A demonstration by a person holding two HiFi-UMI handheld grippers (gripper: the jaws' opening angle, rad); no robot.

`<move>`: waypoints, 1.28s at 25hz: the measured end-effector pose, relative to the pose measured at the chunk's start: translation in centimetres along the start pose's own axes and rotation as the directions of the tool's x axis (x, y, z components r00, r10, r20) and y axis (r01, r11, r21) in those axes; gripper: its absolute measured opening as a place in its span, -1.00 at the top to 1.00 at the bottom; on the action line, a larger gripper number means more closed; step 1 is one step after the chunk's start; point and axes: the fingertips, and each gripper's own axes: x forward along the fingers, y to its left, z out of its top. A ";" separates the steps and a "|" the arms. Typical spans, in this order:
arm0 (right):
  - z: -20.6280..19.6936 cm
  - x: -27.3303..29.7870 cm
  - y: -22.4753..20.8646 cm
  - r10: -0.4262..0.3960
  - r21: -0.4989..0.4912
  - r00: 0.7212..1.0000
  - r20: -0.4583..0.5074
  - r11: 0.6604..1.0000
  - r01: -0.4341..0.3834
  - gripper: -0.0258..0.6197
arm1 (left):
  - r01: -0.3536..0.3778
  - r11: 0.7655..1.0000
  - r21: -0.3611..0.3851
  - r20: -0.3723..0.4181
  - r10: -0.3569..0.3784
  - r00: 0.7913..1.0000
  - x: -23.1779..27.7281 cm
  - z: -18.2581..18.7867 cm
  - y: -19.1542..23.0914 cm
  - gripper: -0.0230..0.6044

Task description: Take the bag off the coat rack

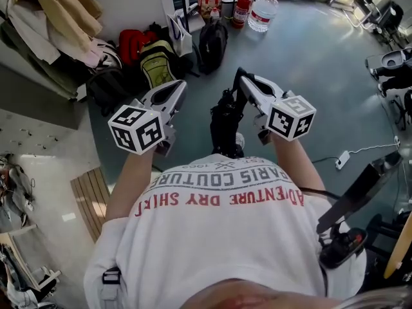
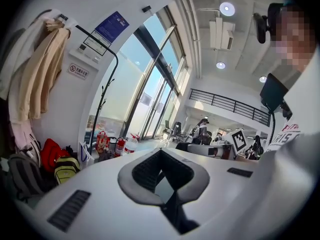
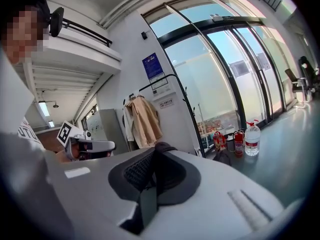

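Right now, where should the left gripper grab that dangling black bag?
Probably the strap at its top, just below the right gripper, whose fingers pinch it. The black bag hangs straight down between the grippers, so the left gripper should come in sideways from its own side.

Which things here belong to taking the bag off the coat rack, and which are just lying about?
Job: black bag, hanging from the shut right tongs; coat rack.
Lying about: backpacks on the floor, fire extinguisher, water bottle, coats, and the left tongs, holding nothing.
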 end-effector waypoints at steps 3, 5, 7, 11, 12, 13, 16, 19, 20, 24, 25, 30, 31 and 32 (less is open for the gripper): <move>-0.4 -0.3 1.5 0.011 0.004 1.000 0.008 1.000 -0.011 0.90 | 0.005 1.000 0.004 0.002 -0.005 1.000 -0.8 0.0 -0.2 0.92; -0.5 -0.7 2.3 0.025 0.008 1.000 0.010 1.000 -0.025 0.90 | 0.006 1.000 0.008 0.003 -0.006 1.000 -1.1 0.1 -0.6 0.92; -0.5 -1.0 2.9 0.037 0.007 0.999 0.012 0.999 -0.037 0.90 | 0.004 1.000 0.011 0.005 -0.004 1.000 -1.2 0.3 -1.0 0.92; -0.8 -1.0 3.6 0.056 -0.004 0.998 0.014 0.998 -0.056 0.90 | 0.000 1.000 0.014 0.004 0.000 1.000 -1.3 0.2 -1.1 0.92; -0.9 -1.0 3.8 0.060 -0.008 0.998 0.012 0.998 -0.060 0.90 | 0.001 1.000 0.014 0.004 -0.001 1.000 -1.3 0.1 -1.1 0.92; -1.0 -0.9 4.0 0.064 -0.013 0.998 0.010 0.998 -0.064 0.90 | 0.003 1.000 0.015 0.003 -0.003 1.000 -1.3 0.0 -1.1 0.92; -0.9 -0.8 4.2 0.072 -0.022 0.997 0.009 0.997 -0.072 0.90 | 0.009 1.000 0.018 -0.003 -0.009 1.000 -1.0 0.0 -1.3 0.92; -0.9 -0.4 4.1 0.071 -0.024 0.997 0.006 0.997 -0.071 0.90 | 0.012 1.000 0.014 -0.013 -0.012 1.000 -0.7 -0.2 -1.0 0.92; -1.0 -0.3 4.0 0.069 -0.025 0.998 0.003 0.997 -0.069 0.90 | 0.012 1.000 0.011 -0.015 -0.012 1.000 -0.7 -0.3 -0.8 0.92; -1.0 -0.1 3.7 0.063 -0.023 0.998 -0.001 0.998 -0.063 0.90 | 0.014 1.000 0.009 -0.020 -0.014 1.000 -0.5 -0.3 -0.6 0.92; -1.0 -0.1 3.5 0.061 -0.022 0.998 0.000 0.998 -0.061 0.90 | 0.014 1.000 0.008 -0.021 -0.014 1.000 -0.4 -0.3 -0.6 0.92; -0.8 0.6 3.0 0.056 -0.021 0.998 -0.003 0.998 -0.056 0.90 | 0.013 1.000 -0.003 -0.029 -0.013 1.000 0.0 -0.4 0.3 0.92; -0.8 0.8 2.9 0.055 -0.020 0.998 -0.003 0.998 -0.055 0.90 | 0.012 1.000 -0.004 -0.030 -0.013 0.999 0.1 -0.4 0.5 0.92; -0.8 0.9 2.8 0.054 -0.019 0.999 -0.003 0.998 -0.054 0.90 | 0.012 1.000 -0.005 -0.032 -0.012 0.999 0.2 -0.4 0.7 0.92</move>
